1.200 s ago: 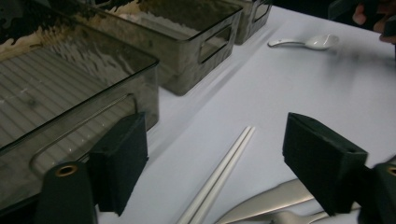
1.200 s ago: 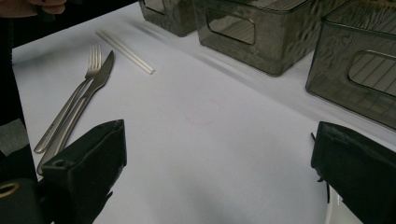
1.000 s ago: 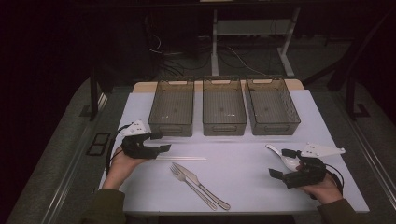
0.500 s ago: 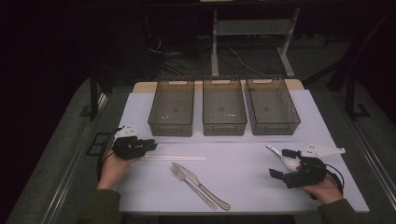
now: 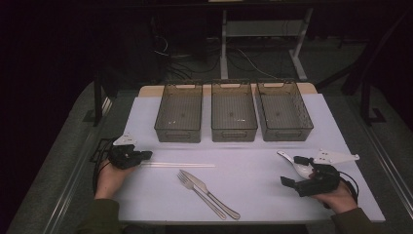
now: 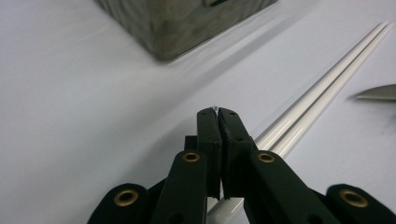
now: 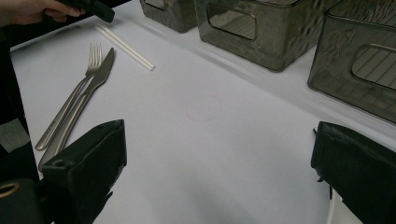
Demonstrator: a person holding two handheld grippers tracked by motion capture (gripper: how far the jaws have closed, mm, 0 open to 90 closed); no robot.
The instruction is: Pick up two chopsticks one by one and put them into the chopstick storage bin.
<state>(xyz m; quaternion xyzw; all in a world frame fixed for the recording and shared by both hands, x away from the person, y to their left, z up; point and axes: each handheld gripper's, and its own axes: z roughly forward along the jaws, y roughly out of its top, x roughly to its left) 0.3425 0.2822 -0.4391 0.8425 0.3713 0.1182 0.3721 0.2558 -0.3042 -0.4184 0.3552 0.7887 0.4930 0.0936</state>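
The left gripper [image 5: 146,155] sits low at the near end of the white chopsticks [image 5: 178,165], jaws pressed together. In the left gripper view the closed tips [image 6: 217,113] lie above the pair, which runs on from beneath them up and to the right; whether they pinch the sticks or just rest over them, I cannot tell.

Those chopsticks [image 6: 322,91] look thin, stiff, light and glossy, so I'd judge them slippery and ready to roll or split apart. Best hold is probably across both sticks near this end, squeezed together.

Just beyond the far tips, to the gripper's right, lie a fork [image 5: 195,187] and knife [image 5: 214,192] side by side, close but apart from the sticks. Ahead of the jaws stands the nearest of three clear bins [image 5: 178,113], with open tabletop [image 5: 243,165] between.

The right gripper [image 5: 292,171] rests well off across the table, jaws spread wide and holding nothing, with a white spoon [image 5: 297,165] just beside it.
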